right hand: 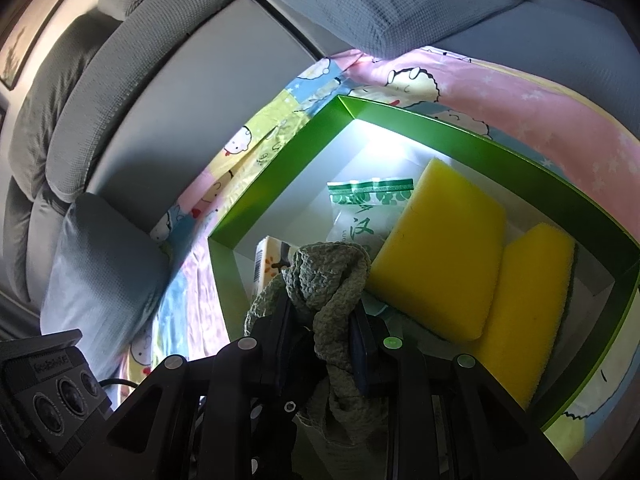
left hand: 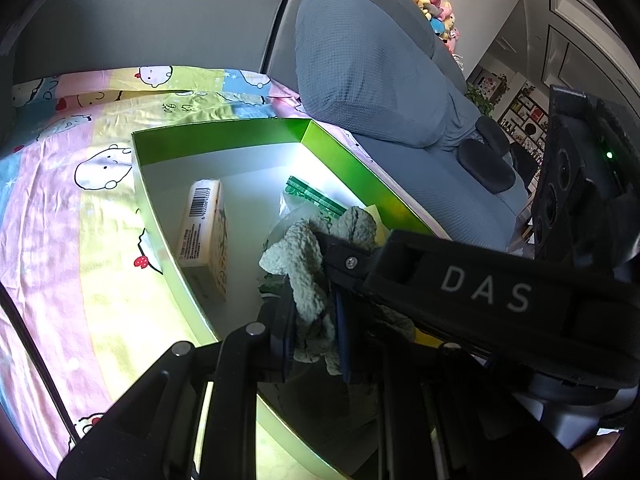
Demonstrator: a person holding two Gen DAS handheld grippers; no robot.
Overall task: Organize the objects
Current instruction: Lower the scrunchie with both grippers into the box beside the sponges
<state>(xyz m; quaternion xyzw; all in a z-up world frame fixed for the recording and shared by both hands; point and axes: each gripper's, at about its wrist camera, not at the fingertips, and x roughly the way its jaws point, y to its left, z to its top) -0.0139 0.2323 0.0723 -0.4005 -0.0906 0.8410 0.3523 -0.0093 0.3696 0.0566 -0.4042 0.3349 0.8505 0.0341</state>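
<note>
Both of your hand-held grippers, left [left hand: 316,320] and right [right hand: 320,344], clench one grey-green cloth [right hand: 328,276] above the green box [right hand: 280,184]; release unevenly and it could drape over the sponge [right hand: 440,256] at three o'clock.

The box [right hand: 280,168] is sitting on the sheet [left hand: 60,220] before the sofa [right hand: 160,100]. Inside, the carton [left hand: 204,236] is lying left, the packet [right hand: 360,208] behind the cloth [right hand: 328,280], and two sponges [right hand: 440,256] are lying right.
</note>
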